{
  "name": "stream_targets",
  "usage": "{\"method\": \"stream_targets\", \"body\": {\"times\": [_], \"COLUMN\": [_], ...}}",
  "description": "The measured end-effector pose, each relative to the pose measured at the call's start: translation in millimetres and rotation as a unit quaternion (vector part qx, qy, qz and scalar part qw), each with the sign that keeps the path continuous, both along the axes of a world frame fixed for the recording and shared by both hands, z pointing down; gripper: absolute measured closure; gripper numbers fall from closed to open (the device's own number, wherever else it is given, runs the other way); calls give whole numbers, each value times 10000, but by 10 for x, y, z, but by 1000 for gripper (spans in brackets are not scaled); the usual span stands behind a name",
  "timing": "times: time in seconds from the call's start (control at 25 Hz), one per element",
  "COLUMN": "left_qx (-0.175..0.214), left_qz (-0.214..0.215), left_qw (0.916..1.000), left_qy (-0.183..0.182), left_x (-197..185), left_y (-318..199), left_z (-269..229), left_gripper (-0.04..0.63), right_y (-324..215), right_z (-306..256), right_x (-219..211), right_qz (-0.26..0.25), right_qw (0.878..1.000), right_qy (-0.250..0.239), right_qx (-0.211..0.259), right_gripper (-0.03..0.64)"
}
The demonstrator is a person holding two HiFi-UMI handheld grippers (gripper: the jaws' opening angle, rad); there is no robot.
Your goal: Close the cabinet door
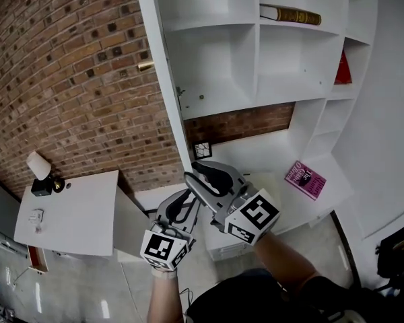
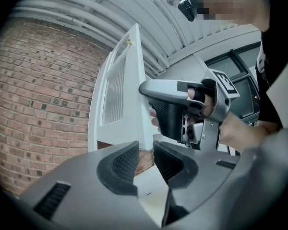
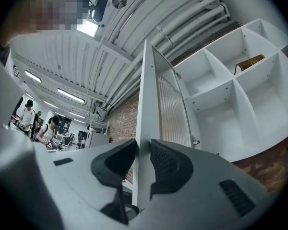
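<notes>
Closing right gripper (image 3: 143,147) fingers on free edge of open, upright door (image 3: 145,90), pads touching. Holding left gripper (image 2: 146,150) fingers released at lower corner. Likely next: push rightward from fingers, toward cabinet (image 3: 230,109).

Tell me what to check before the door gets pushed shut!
1. The door stands open, ready to swing: ok.
2. The right gripper has the door edge: ok, jaws closing with the edge between them.
3. The left gripper holds the door: not ok, jaws apart, door corner just past them.
4. Nothing pokes out of the shelves: ok, the book lies inside.
5. The door swings freely: cannot tell.
</notes>
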State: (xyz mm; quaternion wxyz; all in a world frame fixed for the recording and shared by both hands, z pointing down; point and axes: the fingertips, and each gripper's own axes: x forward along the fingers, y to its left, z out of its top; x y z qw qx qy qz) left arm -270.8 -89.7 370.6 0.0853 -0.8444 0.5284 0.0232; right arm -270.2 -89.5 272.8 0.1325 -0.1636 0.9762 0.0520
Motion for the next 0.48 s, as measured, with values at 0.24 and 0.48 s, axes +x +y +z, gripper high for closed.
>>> {"method": "stream_targets", "body": {"times": [0.24, 0.48], "left_qx": [2, -52], "left_qz": [248, 376], "left_qw": [9997, 9992], "left_qy": [11, -93], "left_x": [190, 447], "left_y": [-107, -233], "left_z": [22, 3], "left_gripper": [494, 499], "right_y": [-90, -230], "right_z": [-1, 6], "right_x": [205, 485], "right_qz": [117, 178], "right_qw": [9999, 9996], "right_qy": [-53, -178], "right_qx": [-46, -133], "right_gripper": [520, 528]}}
